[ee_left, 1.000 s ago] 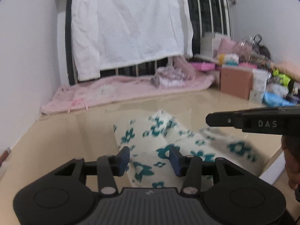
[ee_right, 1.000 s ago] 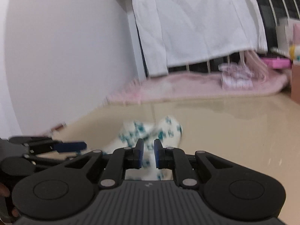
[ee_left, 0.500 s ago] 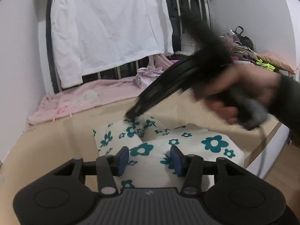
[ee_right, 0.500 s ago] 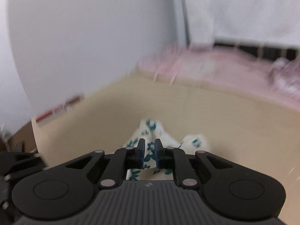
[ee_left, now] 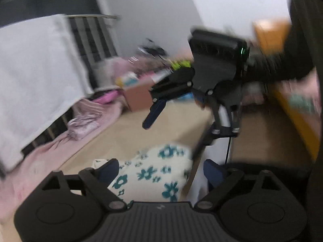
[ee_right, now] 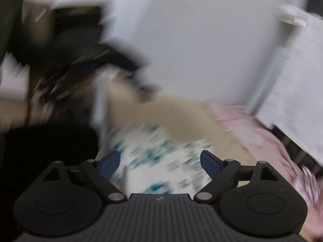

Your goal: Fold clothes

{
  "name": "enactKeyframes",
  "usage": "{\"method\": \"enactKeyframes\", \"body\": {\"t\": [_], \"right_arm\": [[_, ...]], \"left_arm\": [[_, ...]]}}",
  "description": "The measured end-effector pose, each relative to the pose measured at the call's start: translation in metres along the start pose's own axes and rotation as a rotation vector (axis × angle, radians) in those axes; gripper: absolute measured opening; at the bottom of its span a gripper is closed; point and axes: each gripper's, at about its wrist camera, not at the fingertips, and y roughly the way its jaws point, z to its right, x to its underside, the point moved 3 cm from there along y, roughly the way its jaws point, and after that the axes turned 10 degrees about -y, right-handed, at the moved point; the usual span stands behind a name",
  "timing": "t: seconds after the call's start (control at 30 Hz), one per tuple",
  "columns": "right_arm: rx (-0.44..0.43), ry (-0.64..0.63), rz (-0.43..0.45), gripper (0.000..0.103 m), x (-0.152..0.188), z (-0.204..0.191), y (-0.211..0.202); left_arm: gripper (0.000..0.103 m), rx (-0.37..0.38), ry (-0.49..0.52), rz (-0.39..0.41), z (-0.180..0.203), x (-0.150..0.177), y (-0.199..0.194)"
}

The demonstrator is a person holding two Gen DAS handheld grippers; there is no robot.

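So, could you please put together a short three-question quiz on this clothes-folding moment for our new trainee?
1. True or false: the floral garment is clamped between the pads of the left hand-held gripper.
2. Which lies along the far edge of the beige surface? A) pink blanket B) green towel C) blue rug
3. Fill in: the fabric hanging on the metal rail is ____ in colour.

Key
1. False: its jaws are opening, pads clear of the cloth. The right hand-held gripper is opening too.
2. A
3. White: the white cloth.
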Motion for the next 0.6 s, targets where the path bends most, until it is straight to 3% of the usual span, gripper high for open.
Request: {"method": "enactKeyframes", "body": {"t": [0.07, 0.17, 0.27, 0.37, 0.43, 0.6], "right_arm": [[-0.020, -0.106, -0.078, 0.088, 0.010, -0.016, 0.015], [-0.050, -0.202, -0.133, 0.088, 0.023, -0.027, 0.034], [-0.076, -0.222, -0.125, 0.087, 0.027, -0.025, 0.051], [-0.093, -0.227, -0.119, 0.080, 0.029, -0.021, 0.062], [-0.134, -0.165, -0.118, 0.075, 0.029, -0.019, 0.063], [-0.190, 0.019, -0.086, 0.049, 0.023, 0.004, 0.054]], "left_arm": [[0.089, -0.008, 0.066, -0.071, -0.003, 0.011, 0.021], [0.089, 0.040, 0.123, -0.160, -0.012, 0.033, 0.039], [0.089, 0.044, 0.146, -0.158, -0.014, 0.046, 0.042], [0.089, 0.032, 0.137, -0.161, -0.021, 0.049, 0.048], [0.088, 0.039, 0.122, -0.171, -0.022, 0.049, 0.049], [0.087, 0.039, 0.088, -0.197, -0.004, 0.049, 0.040]]}}
